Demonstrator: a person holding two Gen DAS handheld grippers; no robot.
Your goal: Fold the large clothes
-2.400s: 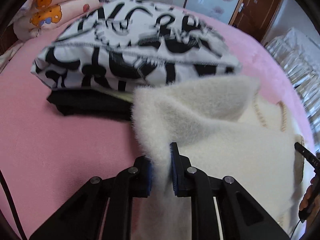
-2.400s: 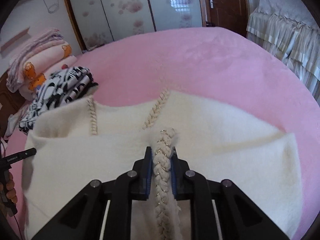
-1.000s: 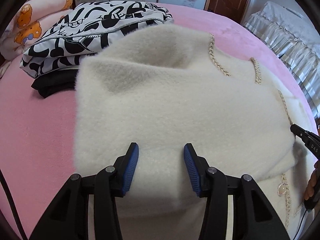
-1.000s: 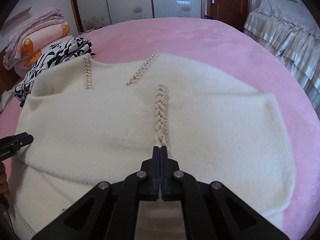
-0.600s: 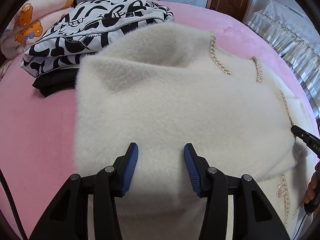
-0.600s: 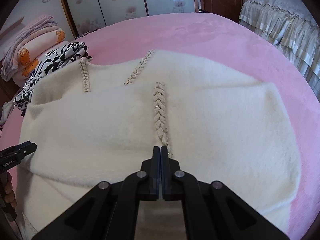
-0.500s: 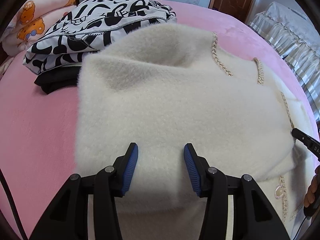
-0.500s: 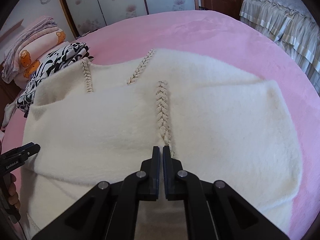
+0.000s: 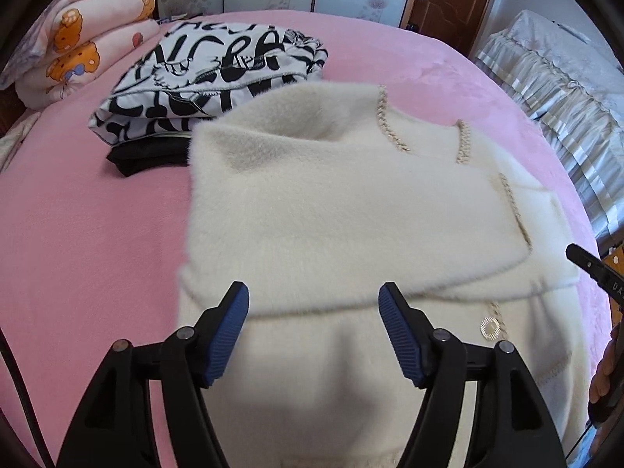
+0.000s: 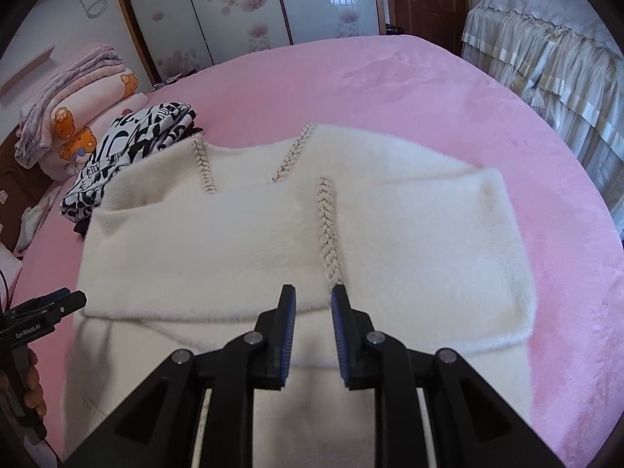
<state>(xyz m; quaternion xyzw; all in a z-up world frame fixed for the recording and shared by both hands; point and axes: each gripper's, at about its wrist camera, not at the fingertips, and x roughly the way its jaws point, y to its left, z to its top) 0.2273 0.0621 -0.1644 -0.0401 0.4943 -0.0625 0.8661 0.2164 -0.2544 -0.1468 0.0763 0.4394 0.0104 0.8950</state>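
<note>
A fluffy cream garment (image 9: 331, 214) with braided gold-and-cream trim lies on the pink bed, its upper part folded down over the lower part; it also shows in the right wrist view (image 10: 296, 241). My left gripper (image 9: 314, 296) is open and empty, hovering over the fold's near edge. My right gripper (image 10: 312, 292) is open a little and empty, just in front of the end of the braided trim (image 10: 327, 230). The other gripper's tip shows at each view's edge.
A folded black-and-white printed garment (image 9: 218, 78) on a black one sits on the bed (image 9: 78, 210) by the cream garment's far left corner. Rolled bear-print blankets (image 9: 82, 46) lie behind it. A frilled bed (image 10: 553, 46) stands at the right.
Both grippers let go of the cream garment after laying its top part over. The left jaws have opened wider; the right jaws went from shut to slightly open. Both pulled back a little.
</note>
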